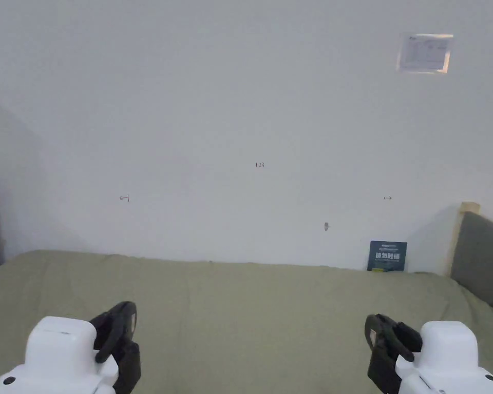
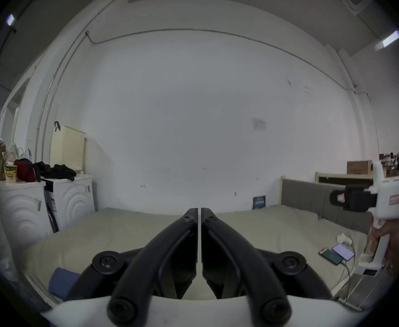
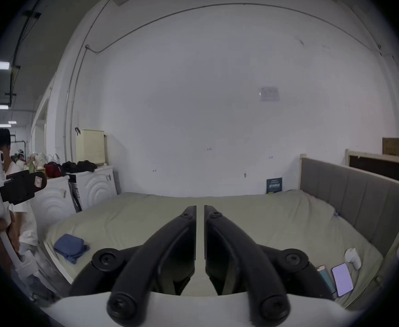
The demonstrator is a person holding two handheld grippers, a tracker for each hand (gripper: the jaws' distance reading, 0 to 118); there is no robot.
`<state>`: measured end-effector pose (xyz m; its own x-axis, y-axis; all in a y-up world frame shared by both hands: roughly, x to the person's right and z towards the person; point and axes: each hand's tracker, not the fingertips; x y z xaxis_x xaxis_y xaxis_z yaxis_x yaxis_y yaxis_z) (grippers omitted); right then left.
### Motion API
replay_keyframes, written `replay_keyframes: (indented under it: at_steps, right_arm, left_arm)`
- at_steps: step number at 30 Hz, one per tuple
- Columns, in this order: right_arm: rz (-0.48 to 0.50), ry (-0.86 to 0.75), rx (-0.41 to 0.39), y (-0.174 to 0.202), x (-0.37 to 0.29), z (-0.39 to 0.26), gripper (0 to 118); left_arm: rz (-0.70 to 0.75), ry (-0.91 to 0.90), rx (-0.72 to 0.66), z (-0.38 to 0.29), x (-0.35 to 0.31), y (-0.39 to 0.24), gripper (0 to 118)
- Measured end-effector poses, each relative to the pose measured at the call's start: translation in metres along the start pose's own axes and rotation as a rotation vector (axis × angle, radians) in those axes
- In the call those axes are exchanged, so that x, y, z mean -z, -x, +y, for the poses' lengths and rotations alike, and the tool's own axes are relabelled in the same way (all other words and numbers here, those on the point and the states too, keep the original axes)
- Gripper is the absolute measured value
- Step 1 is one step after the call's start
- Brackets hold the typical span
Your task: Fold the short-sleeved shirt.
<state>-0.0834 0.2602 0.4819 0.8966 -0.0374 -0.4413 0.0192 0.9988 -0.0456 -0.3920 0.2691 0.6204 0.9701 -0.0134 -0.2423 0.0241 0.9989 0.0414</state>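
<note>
left gripper (image 2: 199, 211) and right gripper (image 3: 200, 208) held level over green bed (image 1: 250, 308), jaws pressed together, gripping nothing. folded blue shirt (image 3: 70, 247) lies at bed's left edge. two phones (image 3: 336, 280) at right edge. dark blue sign (image 1: 387, 256) leans against white wall (image 1: 240, 128), writing unreadable.

A plain white wall (image 1: 240, 102) fills 12 o'clock, with a paper sheet (image 1: 425, 52) fixed high toward 1 o'clock. A bed with an olive-green cover (image 1: 250, 308) spans the foreground. A grey padded headboard (image 1: 479, 261) stands at 3 o'clock. Two white washing machines (image 3: 92, 185) stand at 9 o'clock, with a cream perforated bin (image 3: 90, 147) on top. Ceiling strip lights (image 2: 391, 39) are lit.
</note>
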Motion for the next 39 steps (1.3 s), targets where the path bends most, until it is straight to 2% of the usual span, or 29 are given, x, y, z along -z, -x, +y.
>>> replay_keyframes:
  at_steps: [4, 7, 9, 10, 12, 13, 14, 16, 20, 23, 29, 33, 39]
  right_arm:
    - [0.001, 0.028, -0.006, 0.003, 0.003, -0.004, 10]
    - [-0.011, 0.023, -0.023, 0.005, 0.001, -0.007, 10]
    - [-0.007, 0.022, -0.023, 0.004, 0.000, -0.006, 13]
    - [-0.005, 0.021, -0.023, 0.005, -0.002, -0.005, 17]
    - [-0.003, 0.025, -0.028, 0.005, -0.003, -0.004, 32]
    - [-0.003, 0.026, -0.033, 0.006, -0.003, -0.004, 39]
    - [-0.001, 0.028, -0.042, 0.008, -0.005, -0.003, 47]
    - [-0.002, 0.034, -0.055, 0.010, -0.006, -0.003, 59]
    - [-0.017, 0.027, -0.076, 0.014, -0.007, -0.005, 102]
    - [-0.039, 0.023, -0.085, 0.018, -0.010, -0.003, 115]
    - [-0.082, 0.044, -0.044, 0.018, -0.008, 0.001, 116]
    - [0.015, 0.098, 0.109, 0.013, -0.007, 0.010, 116]
    - [0.074, 0.076, 0.200, 0.007, -0.013, 0.022, 116]
  left_arm:
    - [0.016, 0.046, 0.020, -0.004, 0.012, -0.004, 0]
    - [0.036, 0.052, 0.022, -0.006, 0.018, -0.004, 5]
    - [0.029, 0.055, 0.031, -0.010, 0.022, -0.004, 15]
    - [0.031, 0.056, 0.036, -0.010, 0.023, -0.004, 26]
    - [0.026, 0.058, 0.037, -0.011, 0.024, -0.003, 55]
    - [0.021, 0.061, 0.031, -0.011, 0.023, -0.004, 65]
    - [0.010, 0.063, 0.019, -0.011, 0.024, -0.004, 70]
    - [0.012, 0.061, 0.014, -0.012, 0.024, -0.003, 72]
    - [0.020, 0.063, 0.010, -0.011, 0.023, -0.004, 107]
    - [0.013, 0.057, 0.006, -0.012, 0.022, -0.003, 117]
    - [0.007, 0.068, 0.007, -0.013, 0.020, -0.003, 118]
    - [0.012, 0.068, 0.007, -0.014, 0.019, -0.001, 118]
    - [0.009, 0.071, -0.013, -0.012, 0.018, 0.002, 118]
